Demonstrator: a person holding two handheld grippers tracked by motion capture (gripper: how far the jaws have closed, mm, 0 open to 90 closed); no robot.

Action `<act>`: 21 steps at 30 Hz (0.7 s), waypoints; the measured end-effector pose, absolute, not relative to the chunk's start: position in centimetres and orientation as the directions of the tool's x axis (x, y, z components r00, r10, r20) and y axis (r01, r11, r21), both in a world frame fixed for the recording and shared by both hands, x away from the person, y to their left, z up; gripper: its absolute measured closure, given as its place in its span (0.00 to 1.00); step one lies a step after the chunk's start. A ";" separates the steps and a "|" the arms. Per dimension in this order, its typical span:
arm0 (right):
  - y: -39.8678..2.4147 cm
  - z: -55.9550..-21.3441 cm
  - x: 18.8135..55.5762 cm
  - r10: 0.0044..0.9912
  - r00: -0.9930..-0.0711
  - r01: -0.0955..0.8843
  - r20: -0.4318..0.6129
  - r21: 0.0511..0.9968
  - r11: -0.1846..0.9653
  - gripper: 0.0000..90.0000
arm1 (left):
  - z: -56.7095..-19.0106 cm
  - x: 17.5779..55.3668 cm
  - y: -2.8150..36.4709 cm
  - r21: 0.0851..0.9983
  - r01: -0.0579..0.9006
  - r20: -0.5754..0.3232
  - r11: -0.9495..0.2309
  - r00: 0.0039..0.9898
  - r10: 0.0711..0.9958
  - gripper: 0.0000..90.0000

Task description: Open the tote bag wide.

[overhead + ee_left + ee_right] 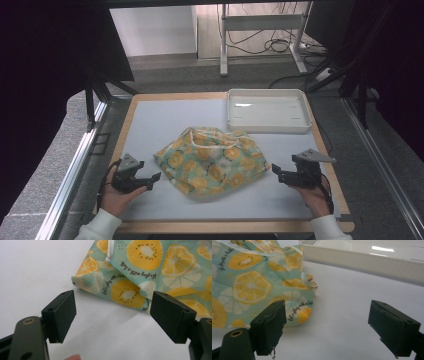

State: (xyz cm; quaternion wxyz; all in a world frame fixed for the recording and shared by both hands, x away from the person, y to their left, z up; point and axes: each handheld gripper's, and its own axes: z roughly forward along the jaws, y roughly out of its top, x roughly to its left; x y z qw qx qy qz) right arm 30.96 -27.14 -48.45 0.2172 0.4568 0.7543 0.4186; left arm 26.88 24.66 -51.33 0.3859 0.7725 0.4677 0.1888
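A crumpled teal cloth (212, 160) printed with yellow lemon and kiwi slices lies in the middle of the grey mat (160, 120). My left gripper (154, 181) rests on the mat just left of the cloth, jaws open and empty. In the left gripper view the cloth's corner (82, 281) lies just beyond the gap of the left gripper (112, 315). My right gripper (276, 173) sits just right of the cloth, open and empty. The right gripper view shows the cloth's edge (297, 307) behind the left pad of the right gripper (334, 327).
A white plastic tray (268, 110) stands at the back right of the mat, and its wall (362, 261) crosses the top of the right gripper view. The wooden table edge (125, 125) frames the mat. Metal rails run along both sides.
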 end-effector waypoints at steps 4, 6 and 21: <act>-27.5 -49.0 31.3 0.875 -0.478 0.520 0.071 0.826 0.217 0.17 | -51.4 27.1 24.4 0.772 0.576 -0.064 -0.268 0.491 0.869 0.26; -27.7 -49.3 31.6 0.887 -0.457 0.526 0.066 0.824 0.210 0.18 | -51.5 27.0 24.3 0.775 0.575 -0.063 -0.262 0.483 0.874 0.26; -26.7 -49.5 31.5 0.876 -0.481 0.502 0.035 0.830 0.242 0.21 | -51.4 26.3 25.0 0.772 0.589 -0.063 -0.240 0.447 0.893 0.31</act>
